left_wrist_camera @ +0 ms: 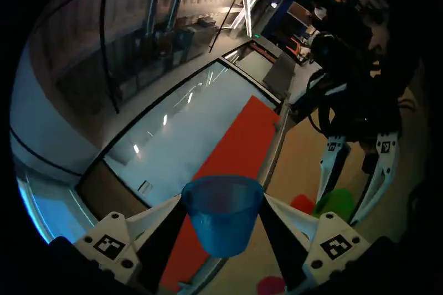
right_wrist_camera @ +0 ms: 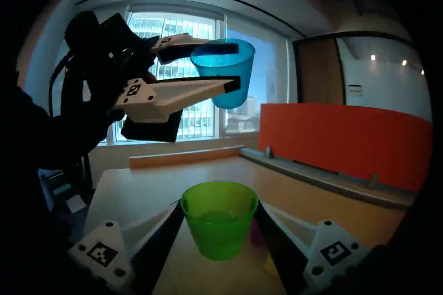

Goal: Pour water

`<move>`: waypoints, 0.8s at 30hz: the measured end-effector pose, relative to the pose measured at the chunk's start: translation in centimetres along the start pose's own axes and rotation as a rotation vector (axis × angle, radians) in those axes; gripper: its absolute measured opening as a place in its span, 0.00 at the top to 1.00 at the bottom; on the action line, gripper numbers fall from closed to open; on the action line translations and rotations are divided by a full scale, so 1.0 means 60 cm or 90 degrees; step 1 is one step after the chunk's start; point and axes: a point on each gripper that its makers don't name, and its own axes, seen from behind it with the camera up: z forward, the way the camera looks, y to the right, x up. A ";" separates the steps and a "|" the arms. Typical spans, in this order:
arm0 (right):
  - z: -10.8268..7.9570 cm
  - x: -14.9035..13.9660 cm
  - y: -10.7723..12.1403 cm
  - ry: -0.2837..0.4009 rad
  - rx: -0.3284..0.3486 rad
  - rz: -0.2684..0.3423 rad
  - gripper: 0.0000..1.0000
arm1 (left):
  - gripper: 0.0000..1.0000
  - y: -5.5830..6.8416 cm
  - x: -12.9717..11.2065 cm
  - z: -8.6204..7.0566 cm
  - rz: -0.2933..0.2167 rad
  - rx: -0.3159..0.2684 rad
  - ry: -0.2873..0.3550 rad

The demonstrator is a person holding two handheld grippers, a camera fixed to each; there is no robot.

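**Left gripper view:** the left gripper's (left_wrist_camera: 222,197) jaws clasped the blue cup (left_wrist_camera: 223,226), raised above the tabletop (left_wrist_camera: 302,151).

**Right gripper view:** the right gripper's (right_wrist_camera: 220,212) jaws held the green cup (right_wrist_camera: 220,237) low, apparently part-filled. The blue cup hung upright above it. Neither cup was tilted. Whether pouring was finished or yet to begin could not be told.

We count two cups: one blue cup (left_wrist_camera: 222,220) between the left gripper (left_wrist_camera: 222,201) jaws, one green cup (right_wrist_camera: 220,228) between the right gripper (right_wrist_camera: 220,206) jaws.
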 end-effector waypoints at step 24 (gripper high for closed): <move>-0.004 0.004 0.003 0.005 -0.004 -0.001 0.09 | 0.14 -0.018 -0.036 0.001 -0.373 -0.030 -0.003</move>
